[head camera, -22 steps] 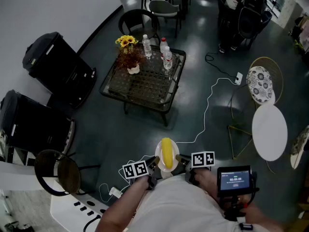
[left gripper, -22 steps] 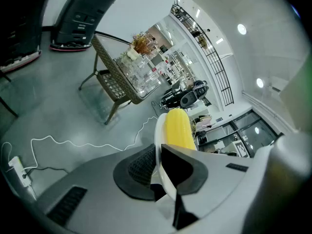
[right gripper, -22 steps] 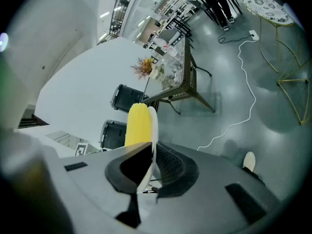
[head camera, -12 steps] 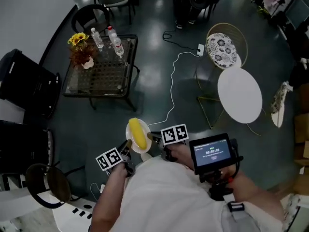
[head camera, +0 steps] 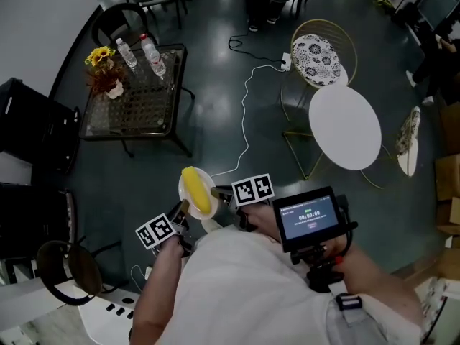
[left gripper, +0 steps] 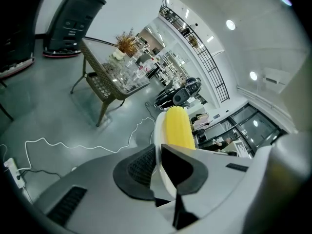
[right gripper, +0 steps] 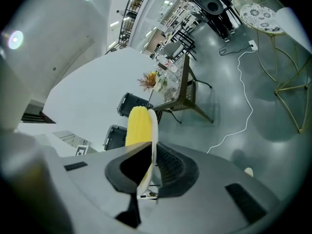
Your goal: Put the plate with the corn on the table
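Carrying: plate (head camera: 209, 181) with corn (head camera: 195, 190), over the floor (head camera: 215, 70).
Left gripper (head camera: 182, 210): pinching plate's rim.
Right gripper (head camera: 218, 192): pinching opposite rim.
Next: keep level, probably lower onto round white counter (head camera: 345, 126).

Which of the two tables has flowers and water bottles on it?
The dark square table, upper left in the head view, not the round white table.

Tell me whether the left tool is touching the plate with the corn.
Touching. The left gripper view shows the left tool with its jaws closed on the rim of the plate, pads pressed against both faces, and the corn lying on it.
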`<control>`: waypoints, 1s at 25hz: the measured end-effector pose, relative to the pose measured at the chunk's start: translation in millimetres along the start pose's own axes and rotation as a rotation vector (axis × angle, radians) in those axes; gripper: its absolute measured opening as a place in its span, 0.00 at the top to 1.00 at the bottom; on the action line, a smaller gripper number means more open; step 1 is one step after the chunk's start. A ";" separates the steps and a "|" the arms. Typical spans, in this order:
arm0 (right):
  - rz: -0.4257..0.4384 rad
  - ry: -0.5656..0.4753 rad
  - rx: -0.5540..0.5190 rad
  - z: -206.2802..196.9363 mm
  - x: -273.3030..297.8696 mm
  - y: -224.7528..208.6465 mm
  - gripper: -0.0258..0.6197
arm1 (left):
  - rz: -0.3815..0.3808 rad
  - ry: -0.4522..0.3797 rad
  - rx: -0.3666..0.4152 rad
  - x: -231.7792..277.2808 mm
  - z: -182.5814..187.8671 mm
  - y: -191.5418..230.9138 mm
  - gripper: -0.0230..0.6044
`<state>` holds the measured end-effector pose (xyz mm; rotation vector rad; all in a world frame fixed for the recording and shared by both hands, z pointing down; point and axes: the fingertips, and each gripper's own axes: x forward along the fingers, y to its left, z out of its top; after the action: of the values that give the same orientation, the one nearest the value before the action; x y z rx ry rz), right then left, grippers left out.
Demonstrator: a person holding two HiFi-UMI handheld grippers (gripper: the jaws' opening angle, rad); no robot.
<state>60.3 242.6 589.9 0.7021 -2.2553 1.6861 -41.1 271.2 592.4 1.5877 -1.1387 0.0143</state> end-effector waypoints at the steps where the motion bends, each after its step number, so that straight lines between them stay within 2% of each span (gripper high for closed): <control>1: 0.000 -0.001 0.003 -0.6 -2.9 -1.9 0.90 | 0.000 0.003 0.002 1.2 -2.4 -2.3 0.90; 15: -0.004 0.022 -0.033 -8.6 -55.0 -25.1 0.90 | 0.008 0.018 -0.007 23.6 -46.1 -36.4 0.90; 25: 0.003 0.040 -0.040 -16.8 -61.3 -30.0 0.90 | 0.019 0.012 -0.038 23.1 -60.2 -38.2 0.90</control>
<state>126.5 266.2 591.7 0.6503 -2.2577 1.6369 28.4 298.4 599.0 1.5414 -1.1388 0.0145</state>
